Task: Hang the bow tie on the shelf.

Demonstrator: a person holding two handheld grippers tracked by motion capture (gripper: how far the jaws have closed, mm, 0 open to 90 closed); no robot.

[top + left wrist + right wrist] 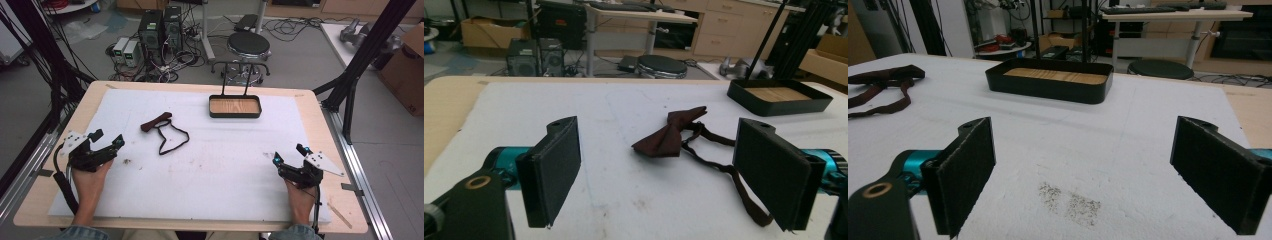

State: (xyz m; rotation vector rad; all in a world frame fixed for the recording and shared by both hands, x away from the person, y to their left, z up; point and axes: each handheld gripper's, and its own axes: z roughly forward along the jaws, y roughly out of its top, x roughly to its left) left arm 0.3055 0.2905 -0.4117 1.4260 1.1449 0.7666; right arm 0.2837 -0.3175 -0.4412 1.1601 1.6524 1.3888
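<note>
White foam sheet [200, 165] covers most of the pale wooden desk [45, 195]; a few dark specks and smudges mark the sheet near its middle and near edge.

Left claw [107, 139] sits at the near left, held in the person's left hand [90, 182], jaws spread wide apart with nothing between them. From the left gripper view the two black padded jaws frame the bow tie [669, 135], which lies flat on the sheet beyond them, well apart from both pads.

Bow tie: dark maroon, its knot and wings at the left-centre of the sheet, its strap [172, 137] looping out to the right and nearward in an uneven ring.

Right claw [289, 154] sits at the near right, held in the person's right hand [300, 197], jaws likewise wide apart and empty. A patch of dark crumbs [1070, 200] shows on the sheet between its jaws in the right gripper view.

Black shallow tray [235, 115] with a wood-grain floor stands at the far centre of the sheet, well apart from the bow tie and from both claws. Nothing lies in it.

Beyond the desk: a round black stool [248, 45] and computer towers [160, 30] with cables on the floor.
</note>
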